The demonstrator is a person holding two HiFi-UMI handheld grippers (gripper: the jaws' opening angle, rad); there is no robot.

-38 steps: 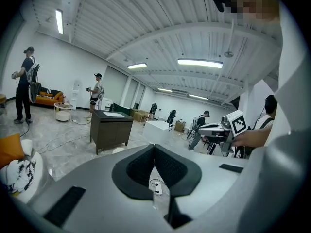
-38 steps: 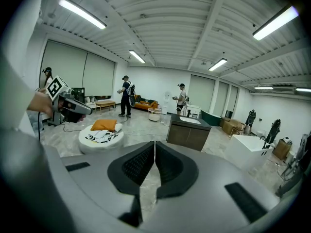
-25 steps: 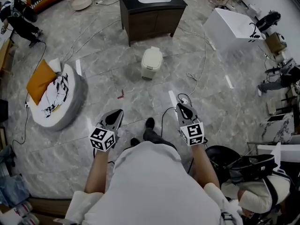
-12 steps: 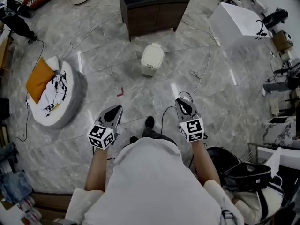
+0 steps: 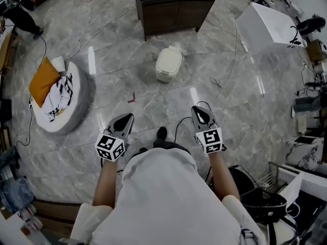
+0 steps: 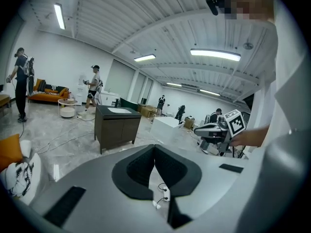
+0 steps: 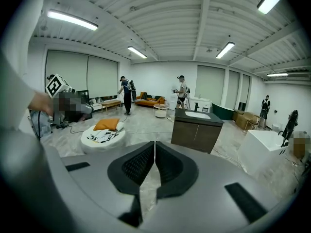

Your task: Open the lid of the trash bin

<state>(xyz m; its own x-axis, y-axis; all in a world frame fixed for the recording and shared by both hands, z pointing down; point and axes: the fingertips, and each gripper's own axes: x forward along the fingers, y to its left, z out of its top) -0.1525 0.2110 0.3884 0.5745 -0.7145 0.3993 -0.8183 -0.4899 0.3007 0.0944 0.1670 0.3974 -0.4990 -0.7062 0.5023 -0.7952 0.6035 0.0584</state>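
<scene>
Left claw (image 5: 124,118): clenched. In the left gripper view its two dark pads meet edge to edge, with nothing between them (image 6: 154,148). It is carried low, in front of the person's left side and above the grey marble floor (image 5: 66,152).

Cream plastic trash bin (image 5: 164,75): it stands on the floor, ahead of both claws and well apart from them. Its rounded lid (image 5: 168,60) lies flat, so the task is judged not yet begun. The lid's long axis runs roughly away from the person, toward the dark wooden cabinet (image 5: 176,9) beyond it. Neither gripper view shows the bin; each claw's own body covers the floor ahead.

Right claw (image 5: 200,112): clenched on nothing, with its pads together in the right gripper view (image 7: 154,144).

The bin lies forward and between the two claws, slightly to the right claw's side. The right claw is judged marginally nearer. Either claw must first travel forward and down to reach the lid.
</scene>
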